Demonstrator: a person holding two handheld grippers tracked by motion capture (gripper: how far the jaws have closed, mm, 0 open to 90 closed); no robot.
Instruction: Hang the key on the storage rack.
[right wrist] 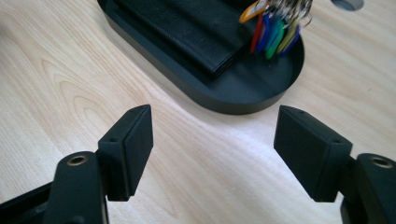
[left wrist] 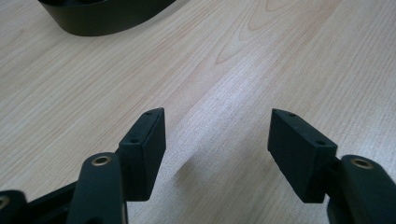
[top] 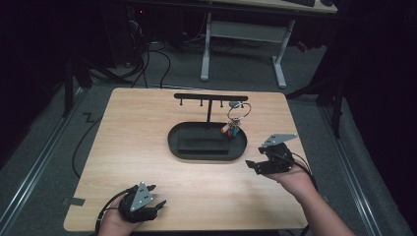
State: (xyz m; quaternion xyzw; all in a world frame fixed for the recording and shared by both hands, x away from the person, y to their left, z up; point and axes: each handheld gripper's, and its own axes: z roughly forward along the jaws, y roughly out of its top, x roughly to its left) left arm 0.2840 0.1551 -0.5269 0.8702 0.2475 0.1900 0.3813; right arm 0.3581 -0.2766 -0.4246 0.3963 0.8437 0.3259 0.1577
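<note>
key bunch point(top: 235, 124) hangs from right hook of black stand point(top: 210, 98), dangling over tray point(top: 206, 141) so it stays off bench point(top: 147, 147). right tongs point(top: 259, 164) gape empty near tray's right end. left tongs point(top: 156, 202) open, idle, near left.

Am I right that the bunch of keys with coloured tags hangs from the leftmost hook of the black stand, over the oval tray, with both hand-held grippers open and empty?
Not quite: the bunch of keys hangs from a hook at the right end of the black stand, as the high view shows. The rest holds: it hangs over the oval tray, and the left hand-held gripper and right hand-held gripper are open and empty.
</note>
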